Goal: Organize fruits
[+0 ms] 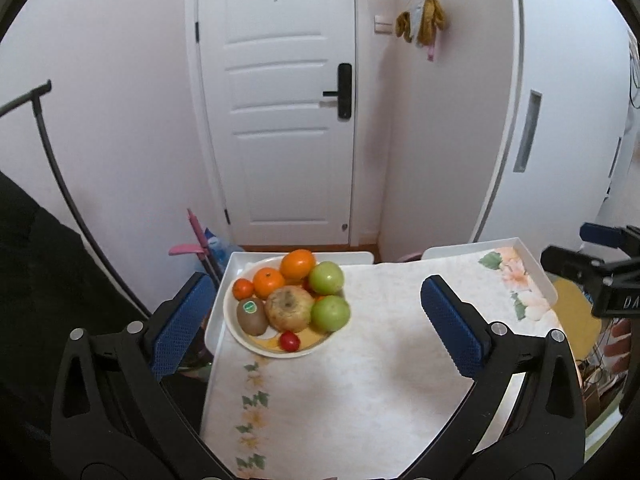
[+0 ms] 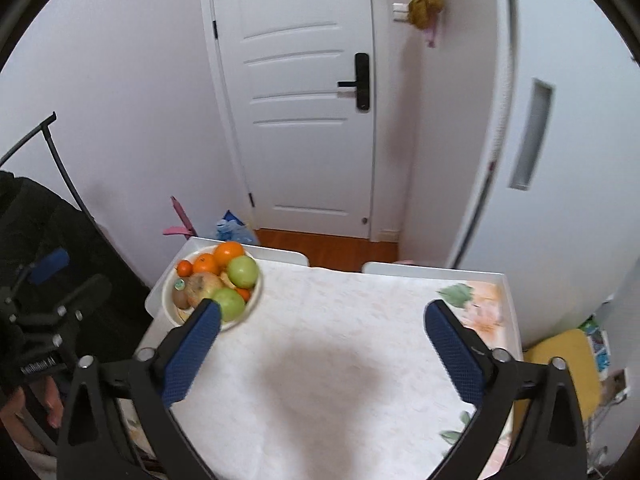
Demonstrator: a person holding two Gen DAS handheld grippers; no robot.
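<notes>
A white bowl (image 1: 240,336) of fruit stands at the table's far left corner. It holds two green apples (image 1: 326,278), oranges (image 1: 297,264), a kiwi (image 1: 251,316), a brownish pear (image 1: 289,307) and a small red tomato (image 1: 289,341). The bowl also shows in the right wrist view (image 2: 170,304). My left gripper (image 1: 316,312) is open and empty, above the table just in front of the bowl. My right gripper (image 2: 322,326) is open and empty over the table's middle, its left finger (image 2: 192,356) hiding the bowl's near rim.
The table has a white floral cloth (image 1: 360,380) and white trays (image 1: 532,268) at its far edge. A white door (image 1: 280,100) stands behind. A yellow stool (image 2: 560,364) stands to the right, and a black stand (image 1: 52,160) to the left.
</notes>
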